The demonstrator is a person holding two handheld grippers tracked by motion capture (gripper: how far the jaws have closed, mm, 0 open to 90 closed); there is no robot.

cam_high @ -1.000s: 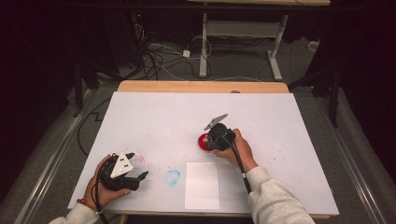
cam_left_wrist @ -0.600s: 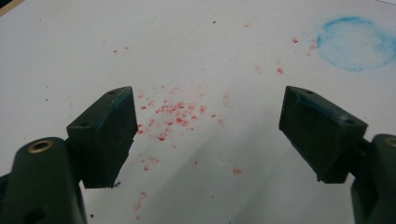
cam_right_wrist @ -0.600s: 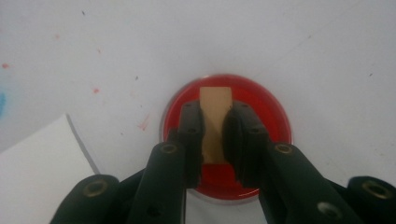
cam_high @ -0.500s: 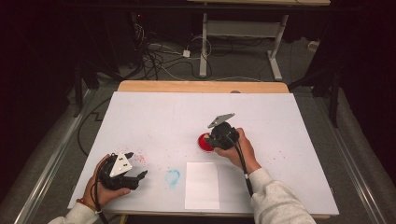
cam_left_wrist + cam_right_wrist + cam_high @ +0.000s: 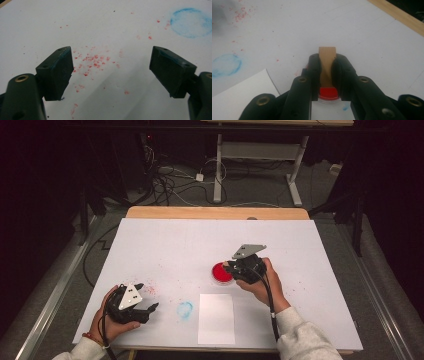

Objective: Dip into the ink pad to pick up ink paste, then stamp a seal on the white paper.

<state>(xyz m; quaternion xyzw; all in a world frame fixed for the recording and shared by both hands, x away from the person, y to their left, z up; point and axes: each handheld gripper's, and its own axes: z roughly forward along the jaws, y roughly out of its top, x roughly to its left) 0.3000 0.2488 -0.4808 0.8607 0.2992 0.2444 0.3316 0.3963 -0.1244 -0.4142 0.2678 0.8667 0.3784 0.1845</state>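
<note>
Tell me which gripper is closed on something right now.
The right gripper: its jaws clamp a tan wooden stamp above the red ink pad. The left gripper stands wide open over red specks, holding nothing.

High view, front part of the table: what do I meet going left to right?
Left tongs, open → round blue smudge → white paper sheet → right tongs, shut on a tan wooden stamp above the round red ink pad.

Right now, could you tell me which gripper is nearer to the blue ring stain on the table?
Left. The left gripper sits open just beside the blue ring stain; the right gripper, shut on a wooden stamp, is farther off over the red ink pad.
</note>
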